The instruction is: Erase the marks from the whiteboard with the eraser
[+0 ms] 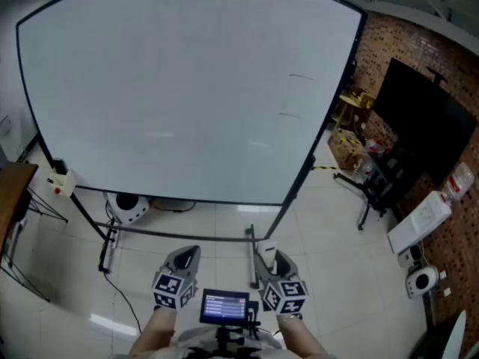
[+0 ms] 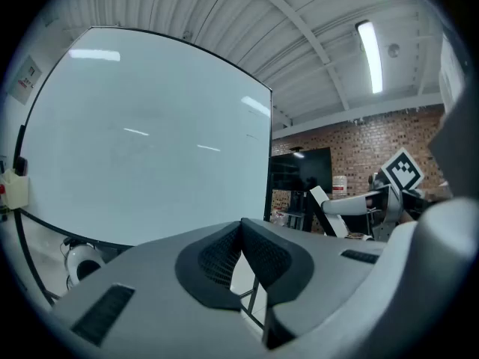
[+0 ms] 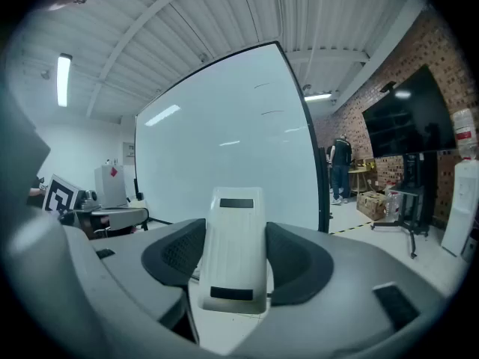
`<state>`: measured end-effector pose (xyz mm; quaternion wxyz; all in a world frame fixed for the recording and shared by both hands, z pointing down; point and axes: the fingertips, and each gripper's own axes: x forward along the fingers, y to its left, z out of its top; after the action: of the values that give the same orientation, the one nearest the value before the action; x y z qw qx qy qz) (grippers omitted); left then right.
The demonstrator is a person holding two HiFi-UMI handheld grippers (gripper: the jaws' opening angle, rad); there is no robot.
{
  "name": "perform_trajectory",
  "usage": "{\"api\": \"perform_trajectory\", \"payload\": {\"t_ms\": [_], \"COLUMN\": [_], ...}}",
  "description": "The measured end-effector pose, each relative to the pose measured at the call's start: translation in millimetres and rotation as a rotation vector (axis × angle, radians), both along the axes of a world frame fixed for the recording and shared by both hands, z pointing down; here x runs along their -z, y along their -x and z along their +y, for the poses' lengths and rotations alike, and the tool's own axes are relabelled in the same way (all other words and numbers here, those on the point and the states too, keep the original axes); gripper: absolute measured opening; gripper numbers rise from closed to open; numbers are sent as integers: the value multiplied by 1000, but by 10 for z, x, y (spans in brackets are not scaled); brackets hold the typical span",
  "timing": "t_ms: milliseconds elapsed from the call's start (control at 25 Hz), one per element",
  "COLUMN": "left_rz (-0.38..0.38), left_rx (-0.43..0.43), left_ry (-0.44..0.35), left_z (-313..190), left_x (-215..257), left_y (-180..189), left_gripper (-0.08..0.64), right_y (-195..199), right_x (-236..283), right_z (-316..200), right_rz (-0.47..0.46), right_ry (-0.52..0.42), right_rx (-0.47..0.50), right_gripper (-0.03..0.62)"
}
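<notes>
A large whiteboard [image 1: 187, 96] on a black wheeled stand fills the head view. Two short thin dark marks [image 1: 301, 76] sit near its upper right; the right gripper view shows these marks [image 3: 263, 86] too. My right gripper [image 3: 233, 256] is shut on a white eraser [image 3: 236, 249], held lengthwise between the pads; in the head view that eraser [image 1: 267, 252] pokes out ahead of the right gripper [image 1: 271, 264], low and well short of the board. My left gripper [image 1: 183, 262] is low beside it, with its jaws shut and nothing between them. The whiteboard [image 2: 142, 140] looks blank in the left gripper view.
A black screen [image 1: 423, 118] on a stand is at the right by a brick wall. White devices [image 1: 419, 219] and a box [image 1: 349, 149] lie on the tiled floor nearby. A small white box [image 1: 61, 182] hangs at the board's lower left. A person [image 3: 341, 167] stands far off.
</notes>
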<state>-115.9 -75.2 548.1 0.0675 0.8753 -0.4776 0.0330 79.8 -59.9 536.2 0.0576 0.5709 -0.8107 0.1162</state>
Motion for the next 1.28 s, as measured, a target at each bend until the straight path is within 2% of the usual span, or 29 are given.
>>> {"api": "perform_trajectory", "payload": {"t_ms": [360, 680, 1000, 1280], "left_rz": [-11, -21, -42, -59], "left_rx": [49, 79, 71, 48], "left_ry": [-39, -88, -97, -88], "left_z": [-708, -1318, -1559, -1665], "left_x": [248, 506, 560, 592], "left_y": [-223, -636, -861, -821], "left_gripper": [-6, -6, -6, -6], "right_y": [-209, -652, -893, -828], "right_x": [204, 445, 614, 1139], "right_z": [-773, -1408, -1700, -1947], "right_rz": [-14, -4, -5, 31], "right_ry": [-47, -105, -148, -275], "right_rx": [54, 80, 75, 55], "right_gripper": [265, 265, 265, 265]}}
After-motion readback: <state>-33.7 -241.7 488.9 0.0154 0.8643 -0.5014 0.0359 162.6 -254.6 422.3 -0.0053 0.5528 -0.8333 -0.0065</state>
